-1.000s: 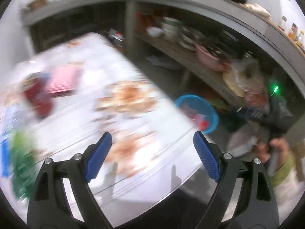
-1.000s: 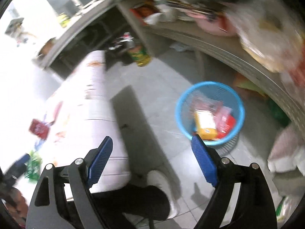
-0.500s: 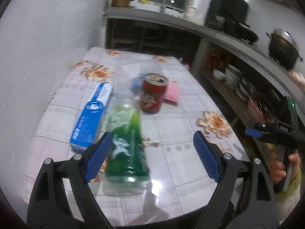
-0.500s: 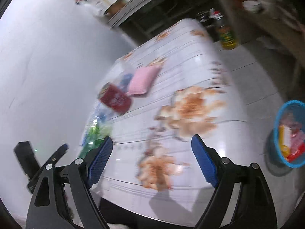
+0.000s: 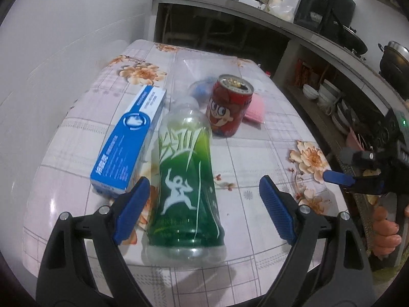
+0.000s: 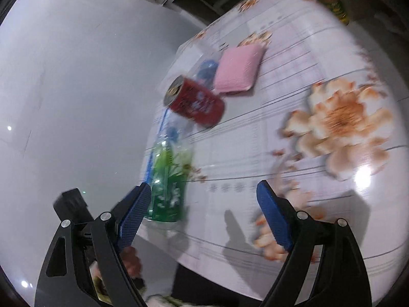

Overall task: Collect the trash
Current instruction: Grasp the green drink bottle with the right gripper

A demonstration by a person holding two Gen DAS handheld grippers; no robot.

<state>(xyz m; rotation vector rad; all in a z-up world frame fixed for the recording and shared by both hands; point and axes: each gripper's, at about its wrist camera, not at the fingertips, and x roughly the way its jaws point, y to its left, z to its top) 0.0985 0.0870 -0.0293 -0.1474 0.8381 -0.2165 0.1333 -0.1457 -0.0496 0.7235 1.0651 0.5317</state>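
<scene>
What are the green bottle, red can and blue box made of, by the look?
Green bottle: clear glossy plastic, see-through at neck and base, printed green sleeve. Red can: likely metal, shiny rimmed top, glossy printed wall. Blue box: probably printed cardboard, flat faces, sharp folded edges, slight sheen.

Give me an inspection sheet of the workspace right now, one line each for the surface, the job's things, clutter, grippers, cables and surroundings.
Surface: table under a glossy floral checked cloth.
Job's things: green-labelled plastic bottle upright nearest the camera; red drink can upright behind it, top open; blue and white carton lying flat beside the bottle.
Clutter: pink pad flat behind the can; a small blue and clear item behind the can, unclear.
Grippers: left gripper open, bottle between its fingers, untouched; right gripper open, empty.
Cables: nothing seen.
Surroundings: white wall, kitchen counter with tap and pots, shelf of bowls.
</scene>
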